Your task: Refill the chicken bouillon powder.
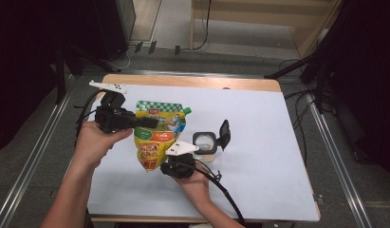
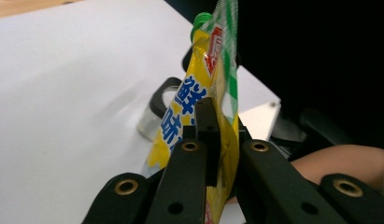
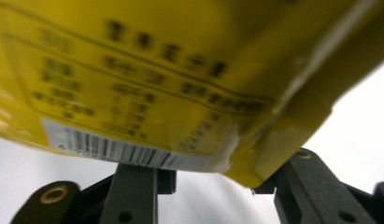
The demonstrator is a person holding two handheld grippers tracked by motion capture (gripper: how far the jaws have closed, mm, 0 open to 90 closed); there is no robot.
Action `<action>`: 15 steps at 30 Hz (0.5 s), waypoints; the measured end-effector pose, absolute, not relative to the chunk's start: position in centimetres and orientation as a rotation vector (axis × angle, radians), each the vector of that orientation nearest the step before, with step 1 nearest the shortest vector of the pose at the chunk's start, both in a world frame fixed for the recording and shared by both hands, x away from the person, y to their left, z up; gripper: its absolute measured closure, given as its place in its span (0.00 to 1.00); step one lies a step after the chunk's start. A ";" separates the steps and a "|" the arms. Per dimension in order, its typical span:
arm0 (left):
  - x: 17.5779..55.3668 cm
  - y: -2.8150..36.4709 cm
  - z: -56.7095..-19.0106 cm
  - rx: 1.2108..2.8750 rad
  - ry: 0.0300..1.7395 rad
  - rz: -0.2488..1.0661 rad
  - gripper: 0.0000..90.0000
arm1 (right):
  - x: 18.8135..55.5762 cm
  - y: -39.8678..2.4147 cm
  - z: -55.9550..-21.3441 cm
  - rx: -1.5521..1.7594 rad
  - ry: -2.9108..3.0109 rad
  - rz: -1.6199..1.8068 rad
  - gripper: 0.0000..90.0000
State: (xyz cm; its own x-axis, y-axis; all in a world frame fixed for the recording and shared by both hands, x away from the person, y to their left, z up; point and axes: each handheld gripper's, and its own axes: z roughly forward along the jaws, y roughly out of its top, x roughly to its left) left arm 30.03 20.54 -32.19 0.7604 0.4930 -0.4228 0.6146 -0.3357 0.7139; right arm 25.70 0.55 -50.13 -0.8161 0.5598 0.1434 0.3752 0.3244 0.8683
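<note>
Item: yellow spouted sauce pouch [image 1: 157, 135], green screw cap at its top corner, held above the white desk [image 1: 259, 123]. Your left tongs [image 1: 150, 122] are clamped on the pouch's upper left edge. Your right tongs [image 1: 171, 164] sit at the pouch's bottom corner, jaws parted, the corner between them, pads not pressing. Just right of the pouch: a clear jar [image 1: 205, 145], black flip lid open.

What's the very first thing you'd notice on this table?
The bright yellow and green plastic spout pouch, held up over the white table. The left hand-held gripper pinches its side. Just right of it stands a small clear jar with its black flip lid open.
</note>
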 end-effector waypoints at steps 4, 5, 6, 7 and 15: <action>29.8 19.6 -32.3 2.023 0.825 -0.120 1.00 | 25.3 0.3 -49.7 0.840 2.414 1.500 0.67; 29.7 19.2 -32.4 2.045 0.822 -0.102 0.99 | 25.1 0.2 -49.6 0.827 2.417 1.507 0.66; 29.6 18.8 -32.5 2.071 0.825 -0.084 0.97 | 25.0 0.1 -49.4 0.810 2.415 1.509 0.66; 29.6 18.5 -32.6 2.080 0.822 -0.078 0.95 | 24.9 0.0 -49.3 0.797 2.413 1.516 0.66; 29.5 16.8 -33.2 2.109 0.811 -0.079 0.90 | 23.5 -0.2 -48.0 0.752 2.454 1.536 0.62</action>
